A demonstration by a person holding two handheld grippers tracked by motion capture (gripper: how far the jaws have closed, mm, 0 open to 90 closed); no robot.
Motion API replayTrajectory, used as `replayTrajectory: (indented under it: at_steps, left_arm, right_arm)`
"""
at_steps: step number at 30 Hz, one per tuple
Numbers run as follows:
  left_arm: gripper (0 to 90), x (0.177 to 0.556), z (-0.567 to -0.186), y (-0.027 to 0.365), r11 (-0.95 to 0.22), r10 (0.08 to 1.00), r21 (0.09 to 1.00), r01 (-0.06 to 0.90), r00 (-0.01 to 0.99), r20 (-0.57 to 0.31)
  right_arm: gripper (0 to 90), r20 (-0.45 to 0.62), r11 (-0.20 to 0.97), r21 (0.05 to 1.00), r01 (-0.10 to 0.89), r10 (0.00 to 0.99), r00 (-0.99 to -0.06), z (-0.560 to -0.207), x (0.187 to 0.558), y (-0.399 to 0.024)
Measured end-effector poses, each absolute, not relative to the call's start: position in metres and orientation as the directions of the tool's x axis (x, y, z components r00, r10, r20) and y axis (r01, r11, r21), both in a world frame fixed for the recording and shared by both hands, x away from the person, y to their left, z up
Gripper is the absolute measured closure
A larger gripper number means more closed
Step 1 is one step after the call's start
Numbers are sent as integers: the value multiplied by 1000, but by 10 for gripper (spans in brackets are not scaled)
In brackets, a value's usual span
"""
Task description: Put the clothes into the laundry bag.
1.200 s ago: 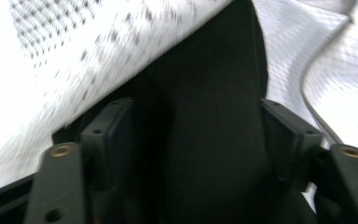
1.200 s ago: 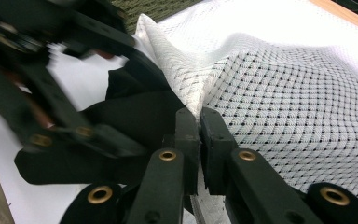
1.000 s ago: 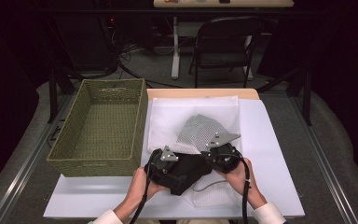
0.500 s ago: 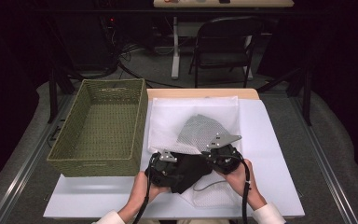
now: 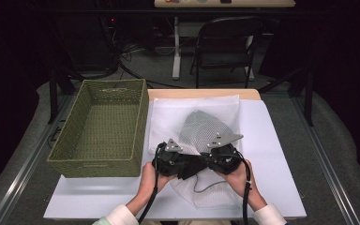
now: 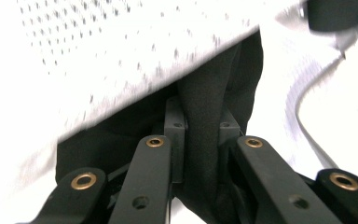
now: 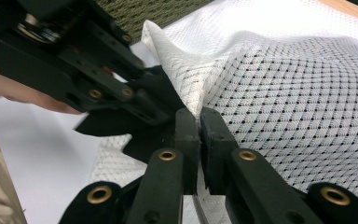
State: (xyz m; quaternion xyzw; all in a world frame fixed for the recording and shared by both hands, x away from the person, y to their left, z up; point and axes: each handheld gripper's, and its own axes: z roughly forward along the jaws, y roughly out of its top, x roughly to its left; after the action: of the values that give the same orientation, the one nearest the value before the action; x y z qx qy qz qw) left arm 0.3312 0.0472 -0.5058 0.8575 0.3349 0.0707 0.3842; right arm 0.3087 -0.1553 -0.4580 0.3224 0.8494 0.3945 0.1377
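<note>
Between the 2 grippers, low on the white table [image 5: 272, 140], a black cloth [image 5: 187, 165] is being pulled out of the mouth of a white mesh bag [image 5: 201, 131], which lies flat on the table with a thin drawstring [image 5: 206, 186] trailing near the person's edge. Both pieces are judged to be soft, light and limp: no shape will be kept when lifted, folds will slide over one another, and nothing is likely to break. A hold is best taken on a bunched fold or a hem, since a single flat layer would be hard to pinch off the table.

A thick fold of the black cloth is seen standing between the pads of the left gripper [image 6: 200, 135]; its jaws have just been closing and are now clamped on that fold, with the mesh draped just above. The right gripper [image 7: 199, 126] is pressed together on a raised ridge of the mesh bag's edge, the black cloth lying just to one side of it. In the high view the left gripper [image 5: 171, 159] and right gripper [image 5: 220, 157] are held close together.

A green woven basket [image 5: 98, 122] stands just beside the bag.
</note>
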Motion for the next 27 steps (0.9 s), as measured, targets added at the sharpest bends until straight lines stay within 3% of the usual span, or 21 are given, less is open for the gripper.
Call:
replayTrajectory:
  at_steps: [9,14,20,23,27]
  left_arm:
    - [764,344,-523,23,-484,634,709,514,764,-121]
    - [585,343,-519,28,-504,618,694,514,776,-126]
    - [392,329,-512,32,-555,605,678,481,793,-67]
    - [344,323,-513,35,-560,617,677,478,786,-44]
    - [371,315,-516,38,-553,642,683,478,766,-16]
  right_arm:
    - [864,29,475,756,450,663,-748,-459,310,-154]
    - [863,21,478,754,451,669,-743,-460,310,-156]
    - [863,23,474,753,456,674,-738,-460,311,-161]
    - [862,21,473,753,457,677,-736,-460,310,-160]
    - [860,24,473,750,463,679,-734,-460,311,-160]
